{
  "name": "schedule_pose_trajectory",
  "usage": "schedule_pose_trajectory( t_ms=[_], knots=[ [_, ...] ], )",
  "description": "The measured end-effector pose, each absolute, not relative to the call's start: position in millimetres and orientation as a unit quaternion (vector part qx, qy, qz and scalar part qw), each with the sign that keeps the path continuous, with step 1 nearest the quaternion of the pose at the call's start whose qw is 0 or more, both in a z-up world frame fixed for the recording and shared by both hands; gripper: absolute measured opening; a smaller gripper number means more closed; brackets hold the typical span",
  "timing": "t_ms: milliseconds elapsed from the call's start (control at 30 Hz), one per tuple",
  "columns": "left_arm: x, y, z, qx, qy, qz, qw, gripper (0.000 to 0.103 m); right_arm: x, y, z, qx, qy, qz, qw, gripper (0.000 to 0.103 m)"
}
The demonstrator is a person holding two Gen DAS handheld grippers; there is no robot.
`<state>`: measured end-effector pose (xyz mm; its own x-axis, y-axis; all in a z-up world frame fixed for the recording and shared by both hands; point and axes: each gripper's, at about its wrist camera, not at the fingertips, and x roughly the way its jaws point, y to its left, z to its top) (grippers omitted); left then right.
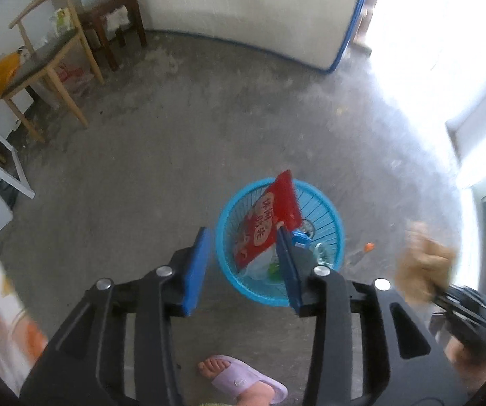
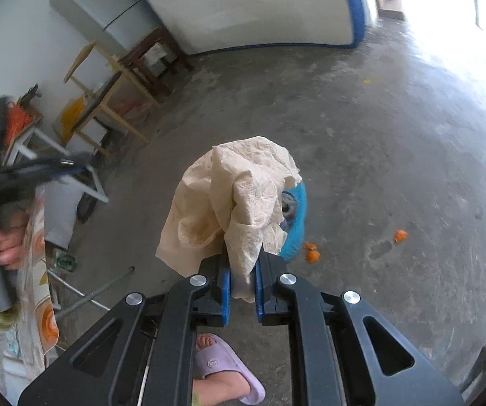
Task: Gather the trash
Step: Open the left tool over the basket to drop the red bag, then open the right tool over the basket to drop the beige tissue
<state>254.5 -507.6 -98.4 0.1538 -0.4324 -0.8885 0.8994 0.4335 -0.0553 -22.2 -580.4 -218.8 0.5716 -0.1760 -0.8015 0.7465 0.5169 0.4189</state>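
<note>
My right gripper (image 2: pixel 243 291) was clenched on a crumpled paper towel (image 2: pixel 232 199), held above the concrete floor (image 2: pixel 378 169) near the blue basket (image 2: pixel 297 216). My left gripper (image 1: pixel 243 267) hung released over that basket (image 1: pixel 327 209), where a red snack bag (image 1: pixel 270 220) leaned against the rim

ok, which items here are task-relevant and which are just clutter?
Job:
- crumpled tissue, clamped in right gripper
- blue basket holding red packet
- orange peels on floor
- left gripper, open

Clutter:
- wooden chair
- dark stool
- fridge
</note>
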Motion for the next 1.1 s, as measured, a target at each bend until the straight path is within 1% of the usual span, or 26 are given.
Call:
schedule_pose_trajectory(
  t_ms=[33, 100, 133, 167, 233, 333, 467, 533, 600, 633, 667, 700, 733, 767, 800, 833, 867, 967, 1100],
  knots=[
    [253, -498, -89, 0.252, 0.450, -0.472, 0.715, 0.044, -15, -582, -219, 0.390, 0.363, -0.289, 0.795, 0.011],
    [248, -457, -56, 0.229, 0.439, -0.488, 0.719, 0.053, -1, -589, -221, 0.380, 0.372, -0.290, 0.795, 0.011],
    [251, -442, -44, 0.218, 0.436, -0.491, 0.722, 0.055, 5, -592, -222, 0.378, 0.377, -0.286, 0.795, 0.011],
    [249, -411, -27, 0.198, 0.430, -0.494, 0.729, 0.058, 14, -594, -222, 0.373, 0.384, -0.280, 0.797, 0.011],
    [248, -370, -11, 0.174, 0.422, -0.491, 0.742, 0.060, 32, -594, -223, 0.350, 0.400, -0.277, 0.801, 0.011],
    [244, -288, 7, 0.129, 0.410, -0.474, 0.769, 0.062, 70, -587, -226, 0.300, 0.435, -0.259, 0.809, 0.011],
    [238, -199, 4, 0.090, 0.411, -0.420, 0.804, 0.062, 128, -565, -245, 0.202, 0.491, -0.236, 0.814, 0.011],
    [233, -161, 0, 0.069, 0.412, -0.395, 0.818, 0.062, 156, -556, -268, 0.146, 0.522, -0.232, 0.807, 0.012],
    [230, -135, -2, 0.056, 0.417, -0.379, 0.824, 0.062, 182, -546, -302, 0.090, 0.560, -0.227, 0.791, 0.017],
    [227, -121, -6, 0.050, 0.422, -0.368, 0.827, 0.062, 193, -541, -322, 0.062, 0.585, -0.225, 0.777, 0.025],
    [226, -116, -9, 0.047, 0.424, -0.363, 0.828, 0.062, 197, -540, -332, 0.047, 0.598, -0.226, 0.768, 0.029],
    [225, -109, -12, 0.046, 0.425, -0.358, 0.830, 0.062, 200, -539, -341, 0.033, 0.610, -0.228, 0.758, 0.030],
    [224, -103, -14, 0.044, 0.426, -0.355, 0.831, 0.062, 200, -538, -345, 0.029, 0.614, -0.228, 0.755, 0.033],
    [222, -98, -16, 0.041, 0.425, -0.353, 0.833, 0.062, 197, -539, -344, 0.033, 0.613, -0.230, 0.755, 0.040],
    [221, -94, -17, 0.038, 0.423, -0.353, 0.834, 0.062, 196, -539, -341, 0.038, 0.610, -0.231, 0.757, 0.044],
    [222, -91, -17, 0.035, 0.421, -0.354, 0.834, 0.062, 192, -541, -335, 0.050, 0.602, -0.231, 0.763, 0.051],
    [221, -88, -17, 0.030, 0.418, -0.357, 0.835, 0.062, 188, -540, -331, 0.058, 0.596, -0.230, 0.767, 0.056],
    [217, -87, -20, 0.019, 0.415, -0.367, 0.832, 0.062, 174, -545, -319, 0.114, 0.579, -0.224, 0.776, 0.061],
    [209, -85, -21, 0.014, 0.413, -0.379, 0.828, 0.062, 159, -552, -309, 0.157, 0.560, -0.236, 0.778, 0.061]
  ],
)
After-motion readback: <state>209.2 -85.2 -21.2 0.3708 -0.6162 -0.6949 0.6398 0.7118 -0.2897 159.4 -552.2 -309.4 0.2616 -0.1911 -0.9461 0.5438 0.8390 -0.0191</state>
